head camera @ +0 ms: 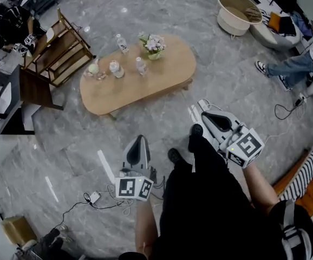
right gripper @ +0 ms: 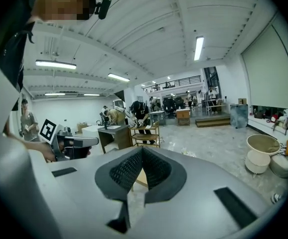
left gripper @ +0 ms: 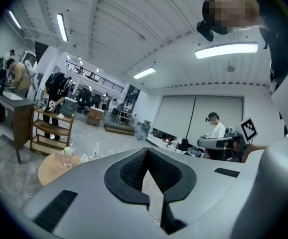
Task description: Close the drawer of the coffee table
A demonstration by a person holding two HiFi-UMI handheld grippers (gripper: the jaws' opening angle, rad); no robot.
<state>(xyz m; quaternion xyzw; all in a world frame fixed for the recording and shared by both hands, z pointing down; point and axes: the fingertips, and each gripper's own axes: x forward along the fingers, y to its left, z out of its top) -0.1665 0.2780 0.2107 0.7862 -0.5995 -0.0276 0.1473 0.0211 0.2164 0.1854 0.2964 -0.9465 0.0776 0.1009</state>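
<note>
An oval wooden coffee table (head camera: 162, 77) stands on the grey marble floor ahead of me, carrying a few water bottles (head camera: 122, 43) and a small flower vase (head camera: 153, 46). No open drawer shows on it from the head view. My left gripper (head camera: 139, 141) is held over the floor well short of the table, jaws shut and empty. My right gripper (head camera: 199, 110) is closer to the table's near right end, also shut with nothing in it. In the left gripper view the table (left gripper: 48, 169) lies low at left beyond the shut left gripper (left gripper: 147, 178). The right gripper (right gripper: 140, 176) points level across the room.
A wooden shelf unit (head camera: 59, 47) and a dark desk (head camera: 21, 93) stand left of the table. A round cream basket (head camera: 237, 12) and a seated person's legs (head camera: 292, 69) are at the back right. Cables and a white box (head camera: 94, 197) lie on the floor near my left side.
</note>
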